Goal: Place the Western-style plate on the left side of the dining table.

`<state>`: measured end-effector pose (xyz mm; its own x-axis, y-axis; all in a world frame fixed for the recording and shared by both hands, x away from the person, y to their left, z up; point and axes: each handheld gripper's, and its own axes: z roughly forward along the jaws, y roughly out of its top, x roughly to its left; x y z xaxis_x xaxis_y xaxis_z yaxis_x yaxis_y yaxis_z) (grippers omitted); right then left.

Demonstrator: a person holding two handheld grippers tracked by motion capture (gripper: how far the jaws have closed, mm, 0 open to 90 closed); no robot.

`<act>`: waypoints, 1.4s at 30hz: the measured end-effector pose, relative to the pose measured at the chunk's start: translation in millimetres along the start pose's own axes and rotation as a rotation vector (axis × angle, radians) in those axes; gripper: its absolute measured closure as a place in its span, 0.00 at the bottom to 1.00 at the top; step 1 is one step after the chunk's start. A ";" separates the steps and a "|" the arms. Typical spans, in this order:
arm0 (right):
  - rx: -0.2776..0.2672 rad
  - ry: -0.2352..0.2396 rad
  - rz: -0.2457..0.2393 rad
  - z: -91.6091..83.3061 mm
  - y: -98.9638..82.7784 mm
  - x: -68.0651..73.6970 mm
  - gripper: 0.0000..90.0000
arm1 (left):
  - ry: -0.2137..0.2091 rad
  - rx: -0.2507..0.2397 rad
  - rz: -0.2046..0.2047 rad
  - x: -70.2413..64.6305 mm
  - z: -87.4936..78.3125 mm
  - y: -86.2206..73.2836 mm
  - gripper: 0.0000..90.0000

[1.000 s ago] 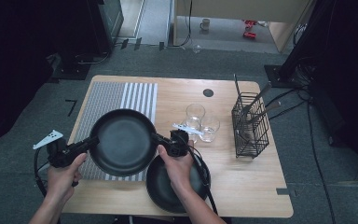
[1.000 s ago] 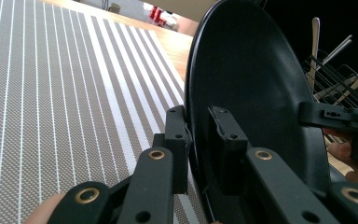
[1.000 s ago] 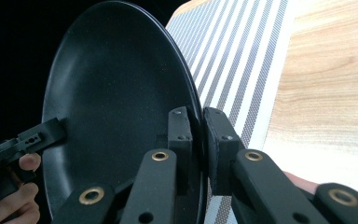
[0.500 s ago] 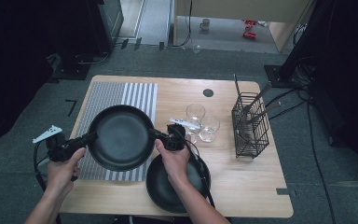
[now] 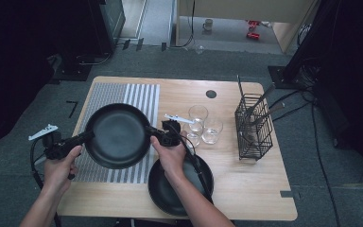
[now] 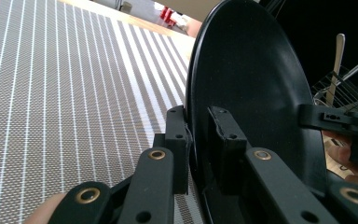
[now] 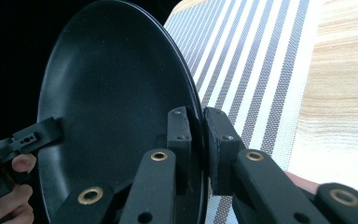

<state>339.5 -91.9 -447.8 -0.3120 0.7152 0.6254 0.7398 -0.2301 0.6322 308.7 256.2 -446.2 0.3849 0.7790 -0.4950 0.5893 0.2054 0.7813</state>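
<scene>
i have black plate (image 5: pixel 117 135) pinched both sides over striped placemat (image 5: pixel 142 97) — left gripper (image 5: pixel 82 138) clamped on rim at 9 o'clock, right gripper (image 5: pixel 153 132) at 3 o'clock — second black plate (image 5: pixel 168 189) at 5 o'clock.

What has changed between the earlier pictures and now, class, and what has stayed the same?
The black plate, clamped at opposite rims by the left gripper and right gripper, has shifted left and slightly away, over the striped mat. Both grips are unchanged. The second plate, glasses and wire basket stayed put.
</scene>
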 end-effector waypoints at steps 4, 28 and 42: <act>0.005 -0.002 0.000 4.4 0.7 -0.7 0.91 | 0.008 0.005 -0.005 4.1 1.7 0.9 0.89; 0.020 -0.033 -0.012 30.3 13.1 -3.4 0.91 | 0.021 0.027 -0.040 25.8 17.8 10.9 0.89; 0.040 -0.052 -0.002 49.0 21.8 -11.7 0.91 | 0.037 0.057 -0.054 39.0 34.7 17.8 0.88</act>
<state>388.5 -72.9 -463.7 -0.2826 0.7491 0.5991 0.7629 -0.2031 0.6138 358.9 269.6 -464.8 0.3254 0.7896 -0.5203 0.6481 0.2144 0.7308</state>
